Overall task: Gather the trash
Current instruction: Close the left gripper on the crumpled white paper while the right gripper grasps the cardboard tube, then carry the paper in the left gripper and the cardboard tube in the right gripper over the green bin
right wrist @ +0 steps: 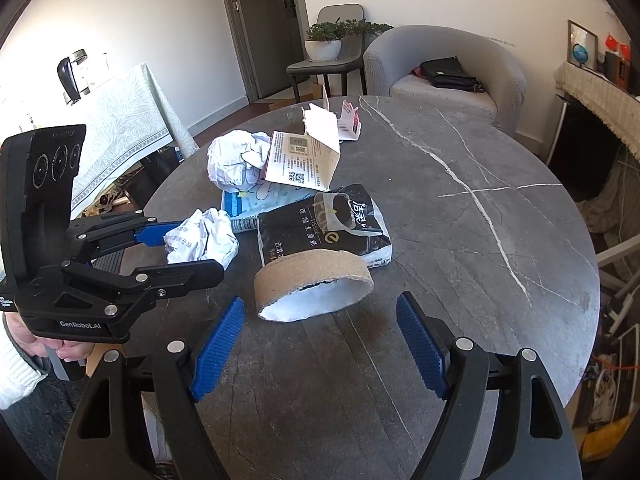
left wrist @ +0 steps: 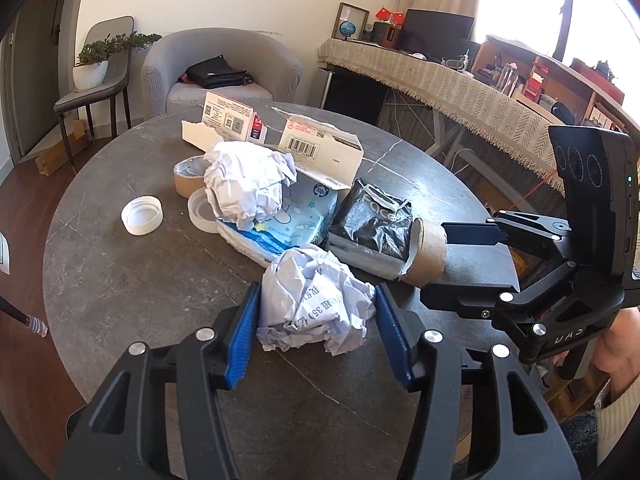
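Trash lies on a round dark stone table (left wrist: pixel 120 280). My left gripper (left wrist: pixel 316 332) has its blue pads on both sides of a crumpled printed paper ball (left wrist: pixel 316 304), touching it; the ball also shows in the right wrist view (right wrist: pixel 200 240). My right gripper (right wrist: pixel 320 344) is open, its fingers just short of a cardboard tape core (right wrist: pixel 316 284), which also shows in the left wrist view (left wrist: pixel 428 252). Behind lie a black tissue pack (right wrist: pixel 320 228), a blue-white wrapper (left wrist: pixel 288 216), a second paper ball (left wrist: pixel 248 184) and torn white boxes (left wrist: pixel 320 148).
A white lid (left wrist: pixel 142 215), a clear tape ring (left wrist: pixel 200 210) and a brown tape roll (left wrist: pixel 190 176) sit at the table's left. A grey armchair (right wrist: pixel 444 64) with a black bag stands behind. A cloth-covered counter (left wrist: pixel 440 80) is at the right.
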### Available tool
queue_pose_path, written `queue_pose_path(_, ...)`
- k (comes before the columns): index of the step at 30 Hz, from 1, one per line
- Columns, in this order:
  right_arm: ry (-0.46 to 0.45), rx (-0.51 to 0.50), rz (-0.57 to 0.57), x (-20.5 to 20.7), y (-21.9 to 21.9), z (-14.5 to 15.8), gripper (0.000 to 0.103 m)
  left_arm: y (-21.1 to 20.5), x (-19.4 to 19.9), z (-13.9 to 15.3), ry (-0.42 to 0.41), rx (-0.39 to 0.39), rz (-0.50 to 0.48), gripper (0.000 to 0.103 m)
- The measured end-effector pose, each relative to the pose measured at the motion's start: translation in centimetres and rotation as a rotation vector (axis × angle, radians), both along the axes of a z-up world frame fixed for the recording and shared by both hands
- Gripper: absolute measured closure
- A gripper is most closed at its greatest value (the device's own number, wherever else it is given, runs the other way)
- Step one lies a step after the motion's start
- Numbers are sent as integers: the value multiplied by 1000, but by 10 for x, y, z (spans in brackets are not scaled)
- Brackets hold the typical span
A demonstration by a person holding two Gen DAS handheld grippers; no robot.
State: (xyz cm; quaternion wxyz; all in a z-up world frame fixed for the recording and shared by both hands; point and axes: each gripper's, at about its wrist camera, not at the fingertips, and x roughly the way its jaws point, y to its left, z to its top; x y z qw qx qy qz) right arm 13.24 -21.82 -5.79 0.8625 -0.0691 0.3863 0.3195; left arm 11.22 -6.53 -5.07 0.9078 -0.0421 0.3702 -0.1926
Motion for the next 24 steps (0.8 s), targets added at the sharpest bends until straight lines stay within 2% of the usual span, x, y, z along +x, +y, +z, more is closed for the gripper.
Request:
queue_pose_path(15, -42, -41, 18, 10, 17, -1, 24, 17, -12, 7, 2, -32, -1, 44)
queue_pose_path(17, -28, -46, 27, 12, 19, -3, 39, 18, -13, 8, 2, -29, 2, 44)
queue_pose_path(24, 2, -28, 14, 8, 17, -3, 41, 28, -24, 17, -14, -28, 16, 44)
